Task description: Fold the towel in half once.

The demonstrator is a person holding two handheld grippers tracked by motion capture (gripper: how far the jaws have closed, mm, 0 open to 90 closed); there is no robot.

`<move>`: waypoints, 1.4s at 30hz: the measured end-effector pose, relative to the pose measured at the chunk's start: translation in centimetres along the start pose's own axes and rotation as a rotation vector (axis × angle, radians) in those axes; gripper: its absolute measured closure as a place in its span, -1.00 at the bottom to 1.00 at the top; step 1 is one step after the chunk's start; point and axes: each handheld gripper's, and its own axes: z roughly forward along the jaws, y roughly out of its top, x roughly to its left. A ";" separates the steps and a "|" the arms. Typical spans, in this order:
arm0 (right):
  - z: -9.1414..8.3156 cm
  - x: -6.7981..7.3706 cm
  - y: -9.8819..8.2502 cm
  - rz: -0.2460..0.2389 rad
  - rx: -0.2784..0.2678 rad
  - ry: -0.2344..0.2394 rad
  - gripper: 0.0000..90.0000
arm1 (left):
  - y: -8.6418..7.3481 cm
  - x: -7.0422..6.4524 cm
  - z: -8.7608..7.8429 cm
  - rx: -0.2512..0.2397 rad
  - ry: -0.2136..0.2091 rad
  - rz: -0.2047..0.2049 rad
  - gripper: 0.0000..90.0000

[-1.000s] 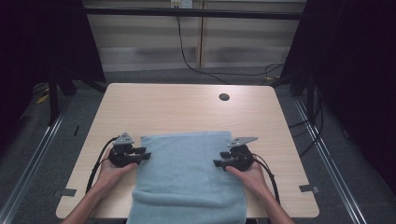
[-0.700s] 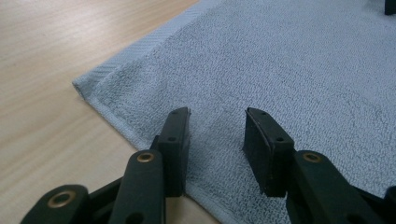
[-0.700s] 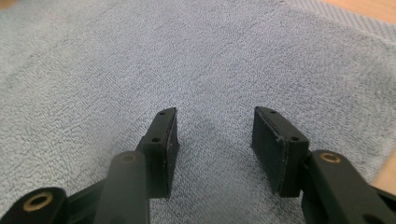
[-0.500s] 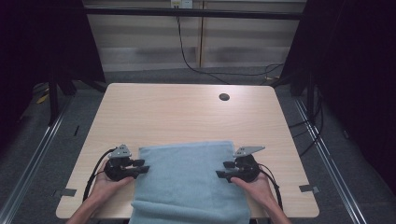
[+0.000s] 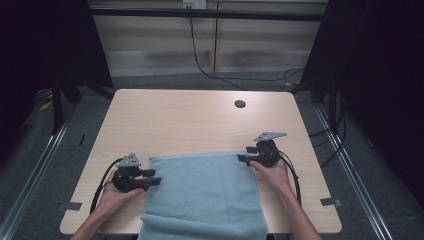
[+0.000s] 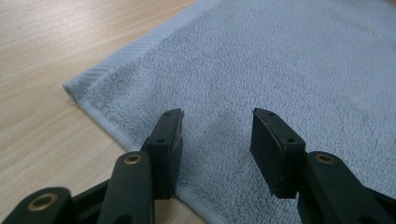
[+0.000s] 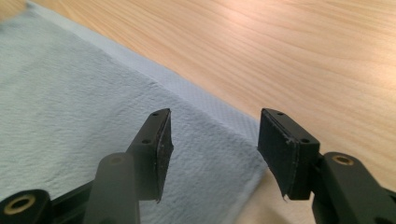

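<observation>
One round hole (image 5: 240,104) beyond towel (image 5: 205,195)

towel (image 5: 205,192): 1 | grippers: 2 | table (image 5: 190,120): 1 | table hole (image 5: 240,104): 1

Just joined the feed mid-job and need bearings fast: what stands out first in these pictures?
A light blue towel lies flat on the near half of the wooden table, its near end hanging over the table's edge. A hand-held gripper sits at each far corner, left hand-held gripper and right hand-held gripper, both with jaws open over the cloth. A small dark hole marks the far right of the tabletop.
</observation>
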 end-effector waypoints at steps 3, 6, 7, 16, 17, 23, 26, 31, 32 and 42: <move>0.6 0.0 -0.2 -0.010 0.025 -0.004 0.00 | 1.0 0.5 -0.2 -0.040 0.004 -0.018 0.15; 1.3 0.0 -0.3 -0.028 0.039 -0.005 0.01 | 2.0 1.3 0.1 -0.051 0.032 -0.023 0.12; 1.3 0.0 -0.3 -0.027 0.044 -0.019 0.01 | 2.2 1.6 0.3 -0.067 0.044 -0.024 0.10; 1.6 -0.2 -0.2 -0.043 0.018 -0.041 -0.04 | 2.4 3.5 1.5 -0.041 0.096 -0.065 -0.07; 1.6 -0.2 -0.2 -0.041 0.017 -0.038 -0.04 | 2.4 3.5 1.5 -0.038 0.096 -0.068 -0.08; 2.0 1.3 -0.4 -0.062 0.033 -0.072 0.01 | 1.7 2.8 2.1 0.008 0.089 -0.029 -0.22; 1.9 1.6 -0.5 -0.077 0.033 -0.058 0.29 | 1.7 2.4 2.2 0.009 0.100 -0.010 -0.24; 1.5 2.0 -0.6 -0.076 0.048 -0.015 0.65 | 1.5 1.6 2.5 0.002 0.098 0.035 -0.04; 1.4 2.1 -0.7 -0.081 0.052 -0.008 0.73 | 1.4 1.3 2.5 0.003 0.082 0.048 0.12; 0.8 2.6 -1.0 -0.005 0.025 0.123 0.88 | 1.6 1.7 2.2 -0.036 0.012 0.026 0.83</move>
